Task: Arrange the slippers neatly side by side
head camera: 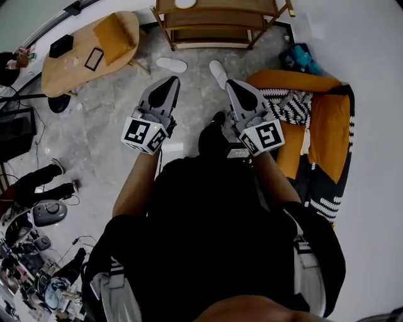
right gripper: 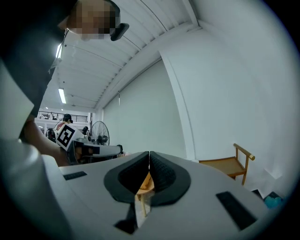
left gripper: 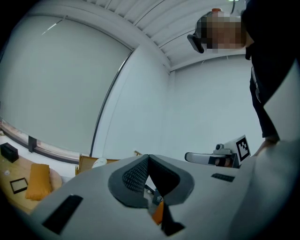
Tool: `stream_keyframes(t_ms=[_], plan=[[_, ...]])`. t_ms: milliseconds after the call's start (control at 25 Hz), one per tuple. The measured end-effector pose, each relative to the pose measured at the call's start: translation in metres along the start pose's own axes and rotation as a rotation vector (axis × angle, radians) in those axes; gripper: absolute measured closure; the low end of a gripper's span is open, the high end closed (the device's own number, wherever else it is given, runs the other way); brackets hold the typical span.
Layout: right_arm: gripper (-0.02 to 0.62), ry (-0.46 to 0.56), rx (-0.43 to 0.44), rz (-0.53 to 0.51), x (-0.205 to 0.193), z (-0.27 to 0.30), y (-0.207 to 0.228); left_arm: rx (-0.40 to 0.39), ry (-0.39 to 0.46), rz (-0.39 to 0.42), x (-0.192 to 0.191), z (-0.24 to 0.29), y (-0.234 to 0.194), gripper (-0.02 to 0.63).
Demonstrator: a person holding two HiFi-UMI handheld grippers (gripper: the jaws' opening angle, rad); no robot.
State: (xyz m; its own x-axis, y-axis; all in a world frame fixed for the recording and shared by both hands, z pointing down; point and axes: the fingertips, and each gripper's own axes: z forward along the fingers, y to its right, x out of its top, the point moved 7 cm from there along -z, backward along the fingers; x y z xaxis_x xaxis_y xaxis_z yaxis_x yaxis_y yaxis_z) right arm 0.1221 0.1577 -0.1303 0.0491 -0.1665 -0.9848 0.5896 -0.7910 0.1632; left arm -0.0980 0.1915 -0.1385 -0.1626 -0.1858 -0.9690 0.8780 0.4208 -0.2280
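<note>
Head view, nearest: a person in dark clothing (head camera: pixel 208 214) fills the bottom of the frame, with one forearm behind each tool.
Near left: the left gripper (head camera: pixel 170 82) is a grey two-jaw tool with a black-and-white marker cube at its rear. Its jaws are pressed together with nothing between them.
Near right: the right gripper (head camera: pixel 231 84) has the same build and is held beside the left gripper with a gap between them. Its jaws are also pressed together and empty.
Left gripper view: the black ribbed pads (left gripper: pixel 134 176) meet at the tip.
Ahead of the left gripper: a white fabric slipper (head camera: pixel 171 64) lies on the grey stone floor (head camera: pixel 113 119), just past the tips and crosswise to the tool.
Ahead of the right gripper: a second white slipper (head camera: pixel 218 73) lies just past the tips and slightly to their left, running roughly along the tool. The two slippers are apart and lie at different angles.
Right of the right gripper: orange couch cushions (head camera: pixel 327 135) hold a black-and-white patterned throw (head camera: pixel 289 104).
Left of the left gripper: an oval light-wood table (head camera: pixel 69 72) carries an orange cushion (head camera: pixel 113 36).
Farthest, beyond both slippers: a low wooden shelf rack (head camera: pixel 214 19).
</note>
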Motion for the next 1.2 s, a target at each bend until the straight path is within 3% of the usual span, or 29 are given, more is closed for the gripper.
stream_keyframes(t_ms=[320, 680, 880, 1200], plan=[[0.563, -0.055, 0.047, 0.058, -0.019, 0.044, 0.083, 0.08, -0.032, -0.027, -0.003, 0.061, -0.041, 0.592], [0.563, -0.096, -0.139, 0.177, -0.083, 0.062, 0.174, 0.089, -0.07, 0.002, -0.037, 0.116, -0.075, 0.592], [0.563, -0.108, -0.213, 0.283, -0.121, 0.079, 0.192, 0.038, -0.081, 0.003, -0.06, 0.128, -0.103, 0.592], [0.563, -0.157, -0.318, 0.299, -0.181, 0.11, 0.189, -0.072, -0.133, -0.001, -0.125, 0.132, -0.181, 0.592]])
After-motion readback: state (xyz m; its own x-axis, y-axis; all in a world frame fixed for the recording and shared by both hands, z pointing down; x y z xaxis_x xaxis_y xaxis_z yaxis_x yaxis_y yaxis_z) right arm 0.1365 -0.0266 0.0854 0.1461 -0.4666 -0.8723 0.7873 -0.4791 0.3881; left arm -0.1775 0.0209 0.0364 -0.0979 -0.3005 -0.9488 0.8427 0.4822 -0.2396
